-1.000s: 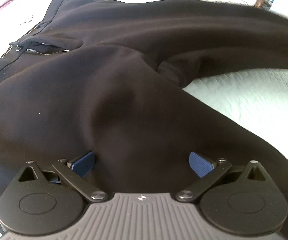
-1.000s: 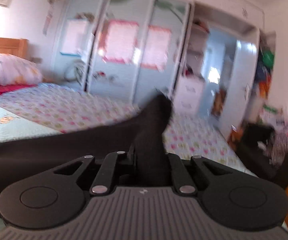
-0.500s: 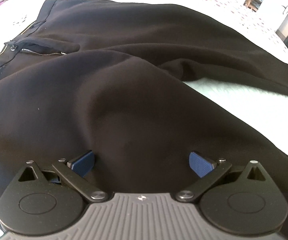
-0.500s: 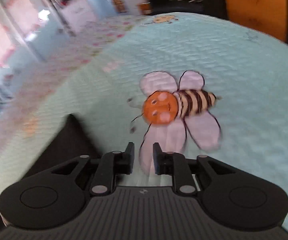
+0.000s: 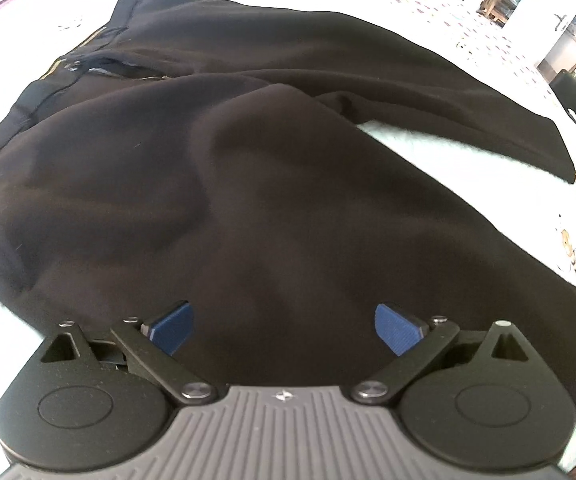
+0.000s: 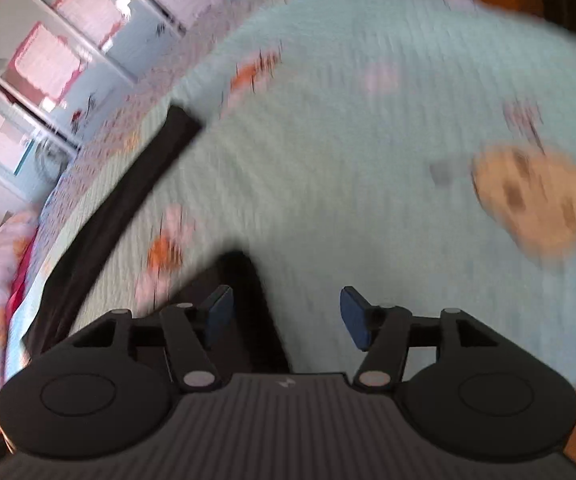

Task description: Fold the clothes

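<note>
Left wrist view: black trousers (image 5: 248, 184) are spread on the pale quilt (image 5: 467, 168), waistband and zip at upper left, legs running off to the right.
Left gripper (image 5: 284, 330): released, jaws held wide over the near leg panel, nothing pinched between the blue pads (image 5: 172, 328).
Right wrist view: motion-blurred; a trouser leg hem (image 6: 244, 280) is seen just ahead of the left pad, the far leg (image 6: 128, 200) lies as a dark strip up the left.
Right gripper (image 6: 286, 316): jaws have just been opening; no cloth is pressed between the pads, quilt shows through the gap.
Quilt: mint, with cartoon prints (image 6: 527, 196); wardrobe doors (image 6: 48, 64) behind.
Step judged: a leg looks to have been laid down; the near hem is likely the next pickup.
Risk 1: legs are splayed apart, so a fold made now would be skewed and inseams would not line up.
Risk 2: soft bulge in the near panel could be trapped as a crease if folded over unsmoothed.
Risk 3: a fast, blurred approach could cause the hem to be missed, or quilt to be pinched with it.
Risk 4: only one fabric layer could be caught, so the leg would twist on lifting.
</note>
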### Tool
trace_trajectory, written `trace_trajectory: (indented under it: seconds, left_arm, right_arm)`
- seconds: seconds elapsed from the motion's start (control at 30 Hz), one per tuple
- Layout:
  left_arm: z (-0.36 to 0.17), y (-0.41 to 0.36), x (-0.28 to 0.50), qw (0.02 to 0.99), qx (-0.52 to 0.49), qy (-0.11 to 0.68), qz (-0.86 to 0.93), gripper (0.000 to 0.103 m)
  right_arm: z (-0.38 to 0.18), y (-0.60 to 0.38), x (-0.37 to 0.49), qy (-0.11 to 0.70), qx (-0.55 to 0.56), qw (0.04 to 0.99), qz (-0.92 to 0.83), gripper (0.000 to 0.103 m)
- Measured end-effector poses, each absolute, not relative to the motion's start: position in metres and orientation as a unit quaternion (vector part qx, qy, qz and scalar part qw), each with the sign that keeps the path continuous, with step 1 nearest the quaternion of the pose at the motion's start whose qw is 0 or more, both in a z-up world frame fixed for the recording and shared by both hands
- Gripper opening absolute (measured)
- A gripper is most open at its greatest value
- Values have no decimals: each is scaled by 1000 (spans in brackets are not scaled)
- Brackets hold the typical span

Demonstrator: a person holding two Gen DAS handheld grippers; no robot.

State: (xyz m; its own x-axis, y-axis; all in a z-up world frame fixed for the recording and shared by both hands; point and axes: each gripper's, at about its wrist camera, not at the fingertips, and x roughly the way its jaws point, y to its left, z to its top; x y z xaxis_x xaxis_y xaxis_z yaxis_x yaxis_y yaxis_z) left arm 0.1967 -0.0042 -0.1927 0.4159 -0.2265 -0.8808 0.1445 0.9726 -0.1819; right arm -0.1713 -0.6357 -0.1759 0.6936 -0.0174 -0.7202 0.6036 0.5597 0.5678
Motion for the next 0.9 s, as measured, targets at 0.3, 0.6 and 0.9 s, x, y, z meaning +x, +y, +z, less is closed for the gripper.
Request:
trace_trajectory:
  seconds: [0.3, 0.6, 0.9]
  left_arm:
    - [-195, 42, 148, 832, -92, 544, -57, 100]
    - [-223, 70, 154, 816, -173, 551, -22, 100]
    - [-234, 51, 172, 820, -161, 549, -1, 100]
  right_arm:
    - [-217, -590, -179, 313, 499, 792, -160, 78]
    - [-225, -576, -164, 287, 535, 782, -138, 64]
    - [-207, -538, -132, 354, 398, 815, -226, 17]
